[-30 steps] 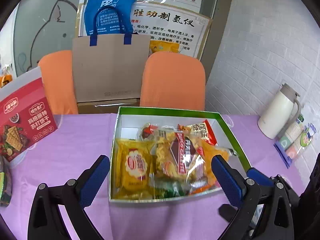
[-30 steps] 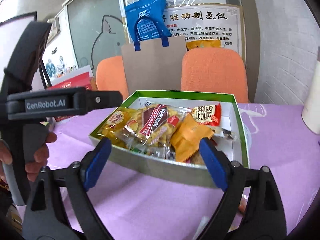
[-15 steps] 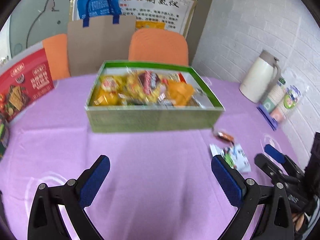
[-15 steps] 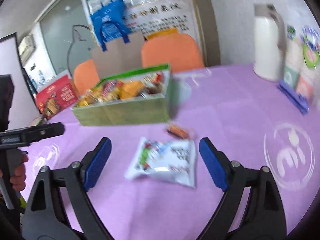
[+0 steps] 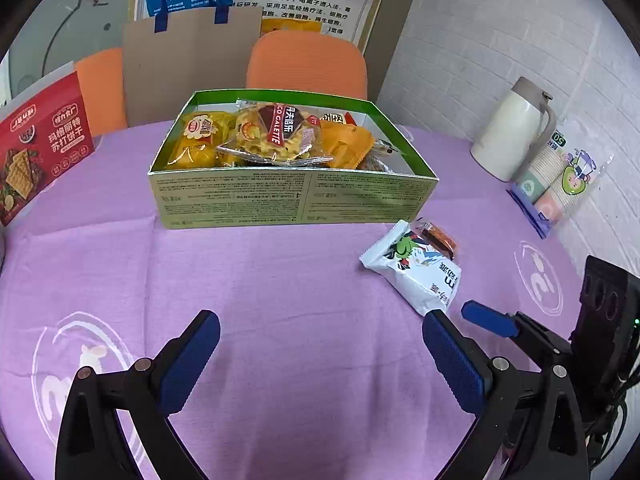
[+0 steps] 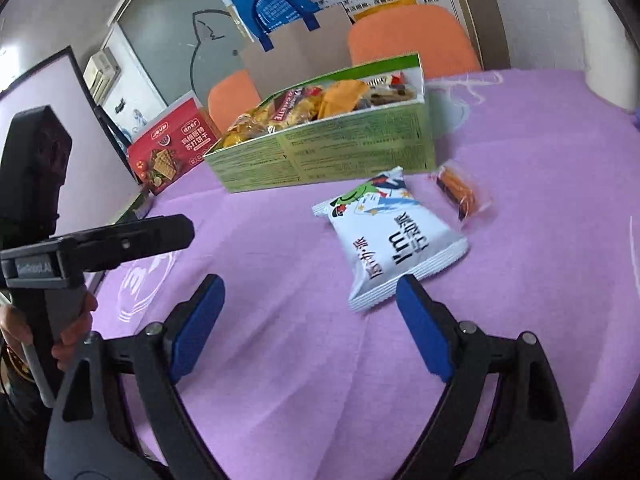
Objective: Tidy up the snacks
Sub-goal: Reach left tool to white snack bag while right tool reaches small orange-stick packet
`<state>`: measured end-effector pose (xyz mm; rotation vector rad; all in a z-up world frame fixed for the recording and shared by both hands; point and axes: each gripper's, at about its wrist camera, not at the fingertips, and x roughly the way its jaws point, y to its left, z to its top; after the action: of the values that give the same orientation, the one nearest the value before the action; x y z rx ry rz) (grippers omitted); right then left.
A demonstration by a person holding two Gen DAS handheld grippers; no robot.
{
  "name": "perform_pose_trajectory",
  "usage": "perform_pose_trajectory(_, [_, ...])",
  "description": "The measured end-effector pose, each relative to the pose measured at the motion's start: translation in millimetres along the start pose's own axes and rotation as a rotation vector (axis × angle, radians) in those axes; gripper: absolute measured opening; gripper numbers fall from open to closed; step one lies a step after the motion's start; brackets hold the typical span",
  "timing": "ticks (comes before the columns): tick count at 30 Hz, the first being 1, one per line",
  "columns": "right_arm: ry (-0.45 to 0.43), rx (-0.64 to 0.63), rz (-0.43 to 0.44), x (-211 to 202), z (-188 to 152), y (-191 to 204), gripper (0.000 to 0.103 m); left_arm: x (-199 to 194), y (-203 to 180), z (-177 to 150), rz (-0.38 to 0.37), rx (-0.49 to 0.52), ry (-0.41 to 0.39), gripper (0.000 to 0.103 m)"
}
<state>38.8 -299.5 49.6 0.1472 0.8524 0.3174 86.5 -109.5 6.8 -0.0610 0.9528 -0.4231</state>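
Right wrist view: the right gripper (image 6: 310, 316) hangs over the purple tablecloth (image 6: 280, 380) with its 2 blue pads spread wide and nothing between them. Just past its right pad lies a white snack packet (image 6: 394, 236), flat on the cloth. Beside that sits a small clear-wrapped orange snack (image 6: 460, 192), apparently apart from the packet, though the left wrist view makes them look as if they touch.

At the left edge, a hand (image 6: 74, 330) holds the left gripper (image 5: 320, 346), whose pads also stand wide apart and empty over bare cloth.

Beyond both loose snacks is the green snack box (image 6: 320, 152), open-topped and already heaped with yellow and orange packets.

Risks, as a judgement: the packet is puffy and slick, so a pinch on its edge could let it slide or burst its contents; the small snack is flat and could be pushed along the cloth rather than lifted. The heaped box may shed items when more go in.

Farther off: a red cracker box (image 5: 38, 148) at left, a cream thermos (image 5: 514, 130) and sleeved paper cups (image 5: 554, 178) at right, orange chairs (image 5: 306, 62), a cardboard bag (image 5: 190, 64) and white brick wall (image 5: 500, 20).
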Motion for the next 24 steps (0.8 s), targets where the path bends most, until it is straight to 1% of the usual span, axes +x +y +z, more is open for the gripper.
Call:
perform_pose_trajectory(3, [-0.040,-0.011,-0.087,-15.8,10.1,-11.2,0.088,3.5,-4.8,-1.2,-0.030,0.004,0.009,0.103])
perform_pose_trajectory(6, [-0.065,0.032,-0.189,-26.0,21.3,-37.9,0.088,11.2,-16.7,-1.1,-0.066,0.014,0.023,0.103])
perform_pose_trajectory(8, [-0.070,0.067,-0.235,-29.2,25.5,-54.4,0.083,19.0,-27.5,-0.6,-0.084,0.011,0.033,0.102])
perform_pose_trajectory(10, [-0.074,0.103,-0.252,-33.5,26.4,-66.9,0.082,27.9,-39.1,2.0,-0.104,-0.010,0.038,0.102])
perform_pose_trajectory(12, [-0.082,0.122,-0.257,-37.9,25.6,-76.0,0.081,40.6,-50.3,7.8,-0.108,-0.047,0.043,0.102])
perform_pose_trajectory(15, [-0.068,0.115,-0.278,-36.3,24.7,-81.0,0.078,67.1,-66.1,17.7,-0.065,-0.108,0.056,0.102])
perform_pose_trajectory(16, [-0.059,0.113,-0.279,-34.6,24.8,-82.1,0.076,77.8,-72.6,20.3,-0.048,-0.117,0.068,0.102])
perform_pose_trajectory(18, [-0.046,0.112,-0.274,-31.9,24.9,-86.2,0.074,92.5,-81.1,21.9,-0.041,-0.106,0.093,0.100])
perform_pose_trajectory(19, [-0.041,0.111,-0.271,-29.7,25.1,-87.6,0.074,99.4,-85.2,22.0,-0.032,-0.086,0.104,0.097])
perform_pose_trajectory(20, [-0.034,0.107,-0.267,-27.2,26.0,-88.3,0.073,105.0,-87.6,21.2,-0.018,-0.064,0.113,0.082])
perform_pose_trajectory(21, [-0.028,0.101,-0.263,-24.6,26.1,-88.5,0.072,110.3,-88.6,19.8,-0.027,-0.039,0.126,0.073])
perform_pose_trajectory(22, [-0.019,0.094,-0.255,-20.3,27.1,-88.4,0.070,108.4,-89.1,19.8,-0.028,-0.021,0.102,0.068])
perform_pose_trajectory(23, [-0.010,0.090,-0.250,-16.1,28.3,-88.0,0.068,107.2,-88.2,20.1,-0.025,-0.013,0.104,0.066])
perform_pose_trajectory(24, [0.000,0.085,-0.246,-11.0,29.6,-87.2,0.067,105.2,-85.7,20.9,-0.039,-0.011,0.113,0.064])
